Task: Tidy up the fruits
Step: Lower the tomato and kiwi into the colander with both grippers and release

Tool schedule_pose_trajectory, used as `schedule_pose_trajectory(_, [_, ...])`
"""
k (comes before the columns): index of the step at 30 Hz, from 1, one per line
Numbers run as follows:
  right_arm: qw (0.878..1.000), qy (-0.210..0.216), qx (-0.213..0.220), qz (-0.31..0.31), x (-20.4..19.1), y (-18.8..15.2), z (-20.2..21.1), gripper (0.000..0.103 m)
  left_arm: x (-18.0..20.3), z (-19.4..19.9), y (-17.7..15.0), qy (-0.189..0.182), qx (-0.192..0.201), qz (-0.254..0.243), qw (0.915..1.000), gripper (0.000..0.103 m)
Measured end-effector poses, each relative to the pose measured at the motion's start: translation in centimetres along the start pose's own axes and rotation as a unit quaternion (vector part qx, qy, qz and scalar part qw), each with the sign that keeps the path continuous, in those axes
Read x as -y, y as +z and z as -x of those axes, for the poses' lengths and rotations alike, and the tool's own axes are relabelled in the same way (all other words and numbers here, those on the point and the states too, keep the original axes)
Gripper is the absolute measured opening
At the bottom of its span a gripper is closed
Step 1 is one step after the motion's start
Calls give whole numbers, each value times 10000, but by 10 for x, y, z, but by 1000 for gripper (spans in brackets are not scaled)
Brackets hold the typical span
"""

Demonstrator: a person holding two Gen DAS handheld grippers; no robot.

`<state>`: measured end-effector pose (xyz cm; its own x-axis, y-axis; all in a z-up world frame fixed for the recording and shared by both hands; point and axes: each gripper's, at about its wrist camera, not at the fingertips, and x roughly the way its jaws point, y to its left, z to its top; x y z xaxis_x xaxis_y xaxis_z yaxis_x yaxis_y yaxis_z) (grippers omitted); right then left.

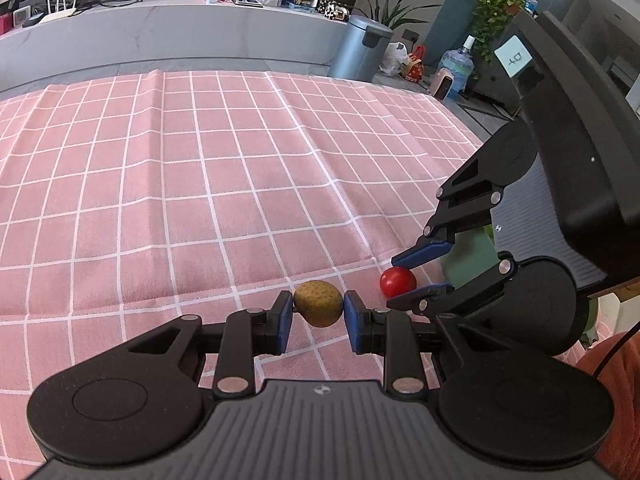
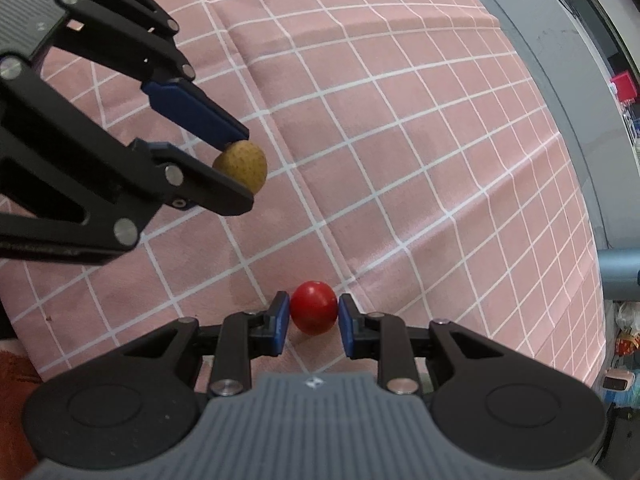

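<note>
simultaneously, a brown kiwi (image 1: 318, 303) was clamped by the left gripper (image 1: 317, 316) and a red cherry tomato (image 2: 313, 307) by the right gripper (image 2: 313, 322), both above the pink checked tablecloth (image 1: 200, 184).

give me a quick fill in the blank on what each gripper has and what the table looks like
1. The left gripper is shut on a brown ____.
2. The right gripper grips a small round fruit whose colour is ____.
3. The cloth under both grippers is ____ with a grid of white lines.
4. In the left wrist view, the right gripper comes in from the ____ side of the picture.

Missing words: kiwi; red; pink; right
</note>
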<state>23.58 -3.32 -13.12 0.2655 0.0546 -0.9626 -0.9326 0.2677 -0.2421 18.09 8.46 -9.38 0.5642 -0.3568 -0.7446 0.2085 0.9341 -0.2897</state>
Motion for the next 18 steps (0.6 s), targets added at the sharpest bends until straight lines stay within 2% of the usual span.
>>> schedule_pose_trajectory(8, [9996, -92, 244, -135, -13, -1, 12, 21, 2, 7, 0, 2, 100, 0, 9999, 30])
schedule_pose_trajectory(14, [9965, -142, 622, -544, -30, -12, 32, 21, 12, 16, -1, -13, 161, -131, 9998, 30])
schedule_pose_trajectory(18, [9901, -186, 997, -974, -43, -23, 52, 21, 23, 27, 1, -2, 207, -265, 9994, 30])
